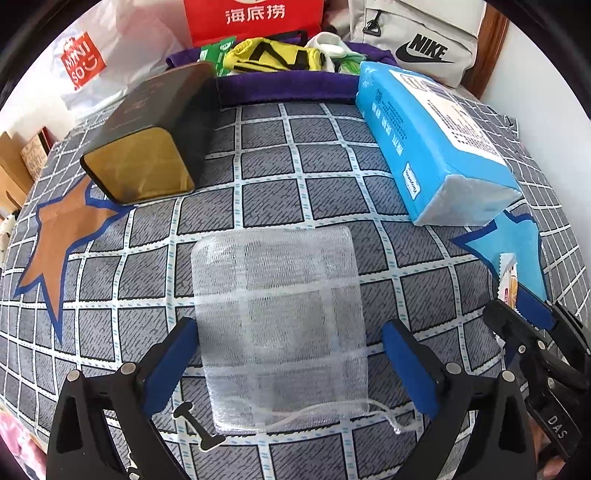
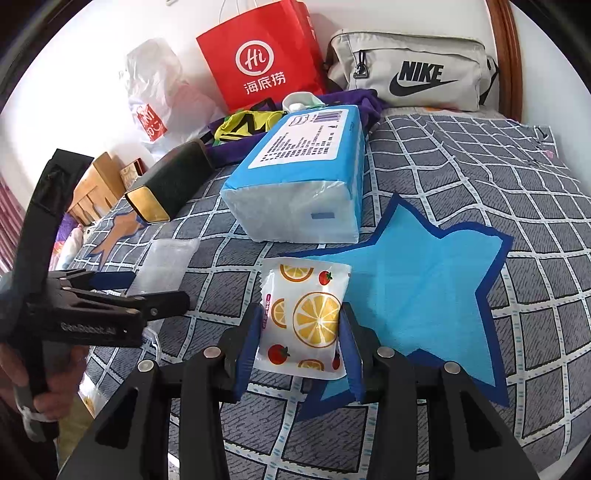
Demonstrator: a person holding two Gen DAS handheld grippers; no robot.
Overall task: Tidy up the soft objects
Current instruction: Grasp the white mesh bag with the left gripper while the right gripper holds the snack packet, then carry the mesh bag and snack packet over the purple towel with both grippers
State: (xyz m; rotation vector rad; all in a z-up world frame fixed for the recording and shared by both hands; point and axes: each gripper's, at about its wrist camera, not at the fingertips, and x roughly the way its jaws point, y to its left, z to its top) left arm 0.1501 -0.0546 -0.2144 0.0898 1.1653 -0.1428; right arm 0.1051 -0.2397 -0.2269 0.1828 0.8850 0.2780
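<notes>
Left wrist view: a checked bedsheet covers the bed. At the far edge lie a purple cloth with yellow socks on it, a red bag, a white plastic bag and a grey Nike bag. A dark box with a gold end lies at left, partly over an orange star. A blue tissue pack lies at right, its near end just beside a blue star. The mesh pouch lies flat on the sheet between the fingers of the left gripper; the jaws stand wide, a gap on either side of the pouch, not pressing it. Its white cord trails near the lower edge. The right gripper shows at the right edge with a snack packet at its tips.

Right wrist view: the tissue pack sits ahead, the box to its left, the bags along the wall. The snack packet, printed with lemons and tomatoes, lies at the blue star's left edge. The right gripper flanks it, both pads against its sides, clamped on it. The left gripper sits at left, a hand holding it, the pouch under its tips.
</notes>
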